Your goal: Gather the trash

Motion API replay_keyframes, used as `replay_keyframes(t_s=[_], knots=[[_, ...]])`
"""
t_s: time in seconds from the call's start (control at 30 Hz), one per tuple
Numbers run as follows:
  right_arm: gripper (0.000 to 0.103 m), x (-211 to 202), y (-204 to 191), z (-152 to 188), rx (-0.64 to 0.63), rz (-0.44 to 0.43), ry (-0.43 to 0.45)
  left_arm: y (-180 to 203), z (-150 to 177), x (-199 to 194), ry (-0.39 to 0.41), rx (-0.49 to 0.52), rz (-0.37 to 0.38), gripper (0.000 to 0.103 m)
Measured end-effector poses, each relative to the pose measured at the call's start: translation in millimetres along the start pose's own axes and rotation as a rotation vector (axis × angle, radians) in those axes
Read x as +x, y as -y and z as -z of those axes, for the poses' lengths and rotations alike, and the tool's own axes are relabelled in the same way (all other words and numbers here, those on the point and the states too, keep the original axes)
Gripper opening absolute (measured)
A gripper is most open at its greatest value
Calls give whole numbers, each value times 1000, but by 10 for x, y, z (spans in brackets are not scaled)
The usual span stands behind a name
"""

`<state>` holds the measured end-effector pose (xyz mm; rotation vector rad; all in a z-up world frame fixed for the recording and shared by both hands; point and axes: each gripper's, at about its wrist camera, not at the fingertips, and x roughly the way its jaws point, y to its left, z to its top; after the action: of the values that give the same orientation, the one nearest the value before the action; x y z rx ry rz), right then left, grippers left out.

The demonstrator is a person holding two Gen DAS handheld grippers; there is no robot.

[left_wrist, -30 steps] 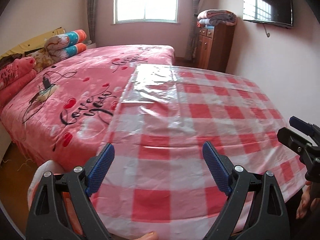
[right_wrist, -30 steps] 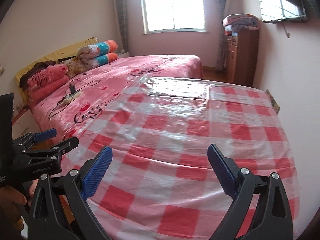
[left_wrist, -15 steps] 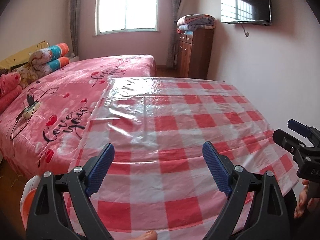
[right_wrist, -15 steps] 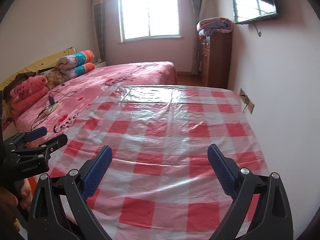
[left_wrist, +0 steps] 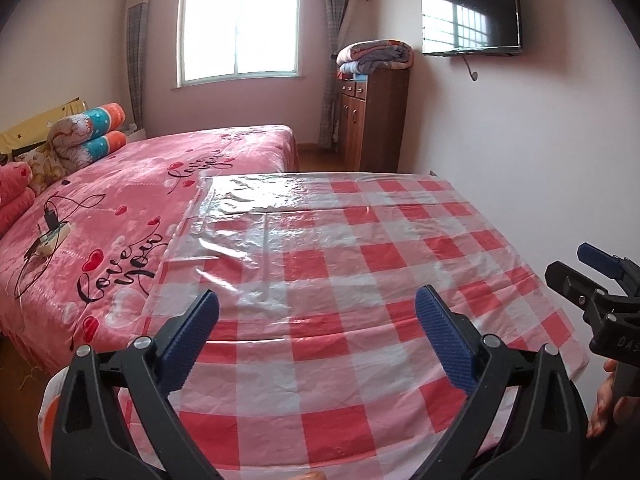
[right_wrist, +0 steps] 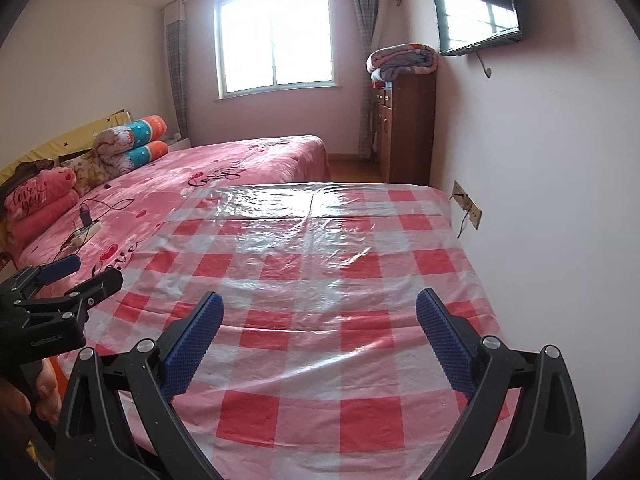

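Scanning checked tabletop [left_wrist: 360,280] w/ both tongs empty: left tongs [left_wrist: 316,320] opening wide, right tongs [right_wrist: 320,320] spread apart. No trash visible yet; sweep slowly, stay level.

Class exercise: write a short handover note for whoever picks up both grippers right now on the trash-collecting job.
Left gripper: jaws opening, nothing between them, above the near end of the checked plastic cloth.
Right gripper: jaws wide open, empty, over the same cloth beside the wall.
Job's things: no trash shows in either view; the cloth is bare. On the pink bed lies only a power strip with a charger.
Done: nothing collected that can be seen.
Left: find the trash and somewhere to put it.
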<state>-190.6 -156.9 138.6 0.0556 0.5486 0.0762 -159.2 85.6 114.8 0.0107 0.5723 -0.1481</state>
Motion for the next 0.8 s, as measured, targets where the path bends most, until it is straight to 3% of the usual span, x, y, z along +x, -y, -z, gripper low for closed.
replay_keyframes(t_s=[0.8], knots=[[96, -33, -282, 1, -66, 2, -14, -46, 11, -32, 0, -20, 22, 99]])
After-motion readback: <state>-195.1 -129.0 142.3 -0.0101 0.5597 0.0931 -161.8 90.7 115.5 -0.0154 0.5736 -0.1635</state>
